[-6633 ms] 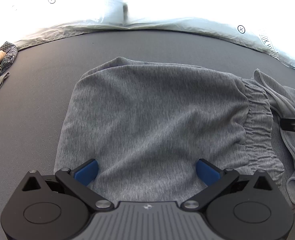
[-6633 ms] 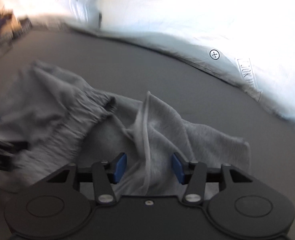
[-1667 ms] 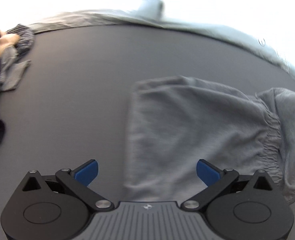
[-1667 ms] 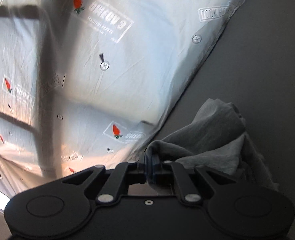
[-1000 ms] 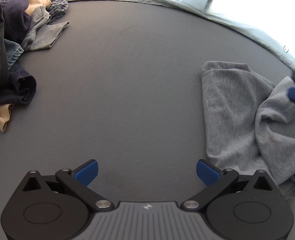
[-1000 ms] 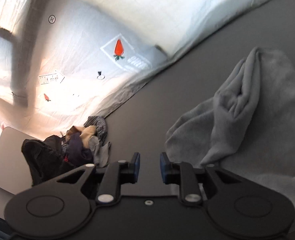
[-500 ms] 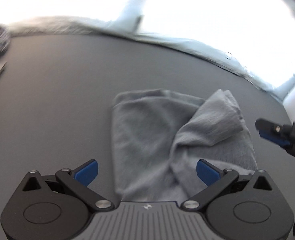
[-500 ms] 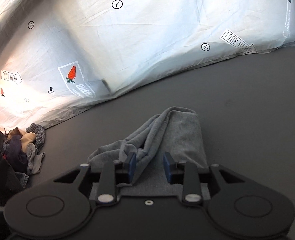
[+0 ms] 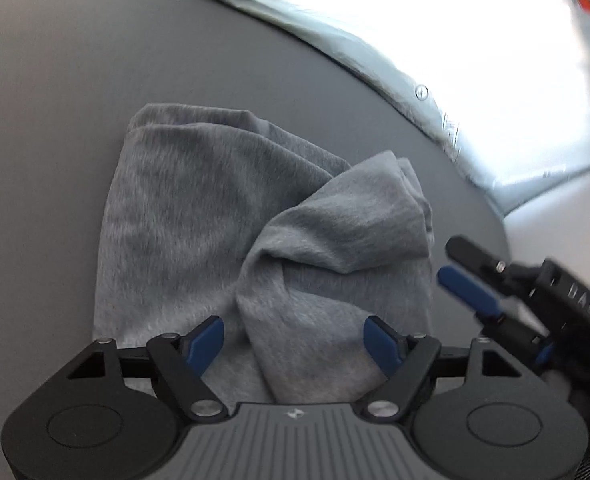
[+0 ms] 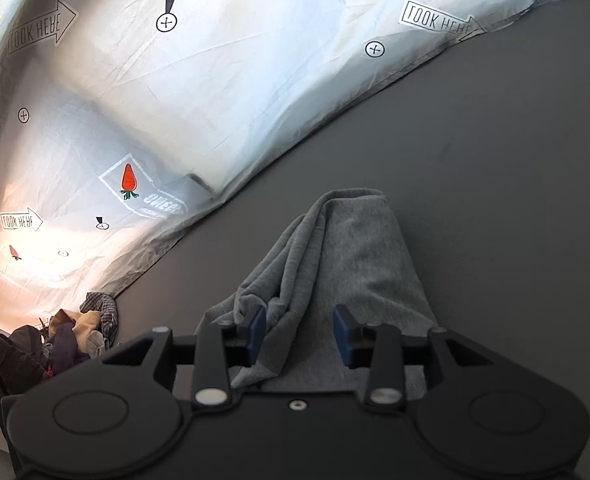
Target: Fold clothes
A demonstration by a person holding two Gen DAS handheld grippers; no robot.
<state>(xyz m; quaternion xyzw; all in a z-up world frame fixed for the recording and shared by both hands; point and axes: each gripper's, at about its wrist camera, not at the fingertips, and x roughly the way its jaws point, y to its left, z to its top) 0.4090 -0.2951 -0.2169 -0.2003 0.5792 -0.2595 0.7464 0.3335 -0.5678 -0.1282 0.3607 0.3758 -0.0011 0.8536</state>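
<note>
Mid-fold: grey garment (image 9: 199,216) bunched on bench (image 9: 47,120). Left tongs (image 9: 293,344) closing, right tongs (image 10: 298,330) opening, both clamping nothing. Next we flatten that twisted flap.

Grey knit garment (image 9: 199,216) – folded into a lumpy bundle, flap twisted across – on dark surface.
</note>
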